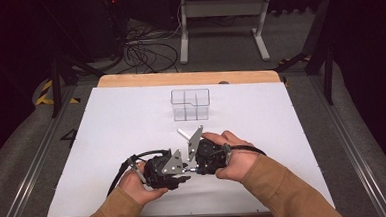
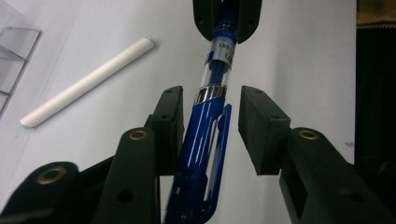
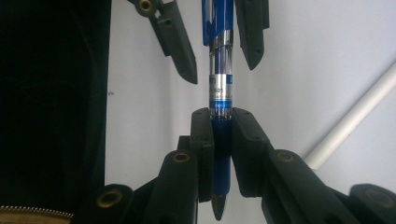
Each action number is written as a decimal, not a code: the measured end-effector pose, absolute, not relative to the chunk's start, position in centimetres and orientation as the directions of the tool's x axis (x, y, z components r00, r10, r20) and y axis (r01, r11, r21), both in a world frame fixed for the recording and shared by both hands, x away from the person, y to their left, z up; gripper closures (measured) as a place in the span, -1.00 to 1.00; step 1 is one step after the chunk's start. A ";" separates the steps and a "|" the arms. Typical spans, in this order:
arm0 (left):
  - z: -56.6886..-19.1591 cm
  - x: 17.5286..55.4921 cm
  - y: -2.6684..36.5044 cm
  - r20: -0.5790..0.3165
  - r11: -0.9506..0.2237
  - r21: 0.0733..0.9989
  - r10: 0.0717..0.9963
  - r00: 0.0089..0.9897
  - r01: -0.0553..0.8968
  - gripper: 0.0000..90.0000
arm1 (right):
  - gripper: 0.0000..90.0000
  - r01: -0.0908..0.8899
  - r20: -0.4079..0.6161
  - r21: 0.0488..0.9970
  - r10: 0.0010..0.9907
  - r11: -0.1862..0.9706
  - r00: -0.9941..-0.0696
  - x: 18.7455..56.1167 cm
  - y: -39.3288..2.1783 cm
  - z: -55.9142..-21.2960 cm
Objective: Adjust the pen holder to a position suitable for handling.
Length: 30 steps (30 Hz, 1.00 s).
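A blue pen [image 2: 212, 79] with a clear middle band and a silver ring hangs level between the two grippers, low over the white table [image 1: 131, 121]. My right gripper [image 3: 222, 116] is shut on its tip end, the point poking out behind the pads. My left gripper [image 2: 210, 100] faces it and straddles the cap end with the clip; the left pad lies against the barrel, while the right pad stands off with a gap. In the high view the left gripper [image 1: 182, 173] and right gripper [image 1: 193, 169] meet nose to nose near the front edge.
A white stick [image 1: 183, 134] lies on the table just beyond the grippers, also the white stick [image 2: 88, 81] at the upper left. A clear divided box [image 1: 191, 104] stands farther back at the centre. The table's front edge runs under the forearms.
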<state>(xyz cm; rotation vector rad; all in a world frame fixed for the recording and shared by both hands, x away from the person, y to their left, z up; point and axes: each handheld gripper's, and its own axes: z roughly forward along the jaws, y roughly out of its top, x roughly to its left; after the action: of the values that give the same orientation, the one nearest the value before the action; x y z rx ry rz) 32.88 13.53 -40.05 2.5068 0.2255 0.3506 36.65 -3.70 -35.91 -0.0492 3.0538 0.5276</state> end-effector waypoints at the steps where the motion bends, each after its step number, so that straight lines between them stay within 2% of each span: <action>1: -40.1 32.9 13.5 0.197 -0.814 0.575 0.237 0.951 0.084 0.42 | 0.78 -0.035 -0.045 0.336 -0.021 0.941 -0.999 36.6 -3.7 -35.9; 4: -40.2 33.0 13.5 0.197 -0.820 0.565 0.239 0.951 0.089 0.52 | 0.78 -0.037 -0.037 0.345 -0.026 0.938 -0.999 36.6 -3.6 -35.9; 12: -40.6 33.1 13.2 0.175 -0.833 0.546 0.218 0.960 0.090 0.57 | 0.78 -0.043 -0.026 0.394 -0.035 0.918 -0.999 36.6 -3.5 -35.6; 19: -40.3 33.0 13.5 0.173 -0.820 0.564 0.229 0.958 0.094 0.60 | 0.78 -0.027 -0.007 0.368 -0.026 0.930 -1.000 36.7 -3.6 -35.8; 23: -40.4 33.0 13.4 0.166 -0.818 0.567 0.224 0.960 0.093 0.53 | 0.78 -0.020 0.006 0.340 -0.024 0.940 -1.000 36.7 -3.6 -36.0; 24: -40.4 33.0 13.4 0.165 -0.819 0.567 0.223 0.961 0.092 0.41 | 0.78 -0.020 0.003 0.319 -0.023 0.948 -1.000 36.7 -3.6 -36.3; 27: -40.3 33.0 13.4 0.162 -0.818 0.568 0.221 0.962 0.092 0.32 | 0.78 -0.022 0.002 0.306 -0.024 0.952 -1.000 36.8 -3.6 -36.6; 30: -40.3 33.0 13.4 0.165 -0.813 0.576 0.218 0.962 0.086 0.33 | 0.78 -0.025 0.004 0.300 -0.027 0.954 -1.000 36.9 -3.6 -36.7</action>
<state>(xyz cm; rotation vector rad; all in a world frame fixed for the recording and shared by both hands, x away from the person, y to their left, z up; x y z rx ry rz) 32.98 13.40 -40.27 2.5164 0.2134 0.2982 36.89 -3.60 -36.71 -0.0415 3.1135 0.4775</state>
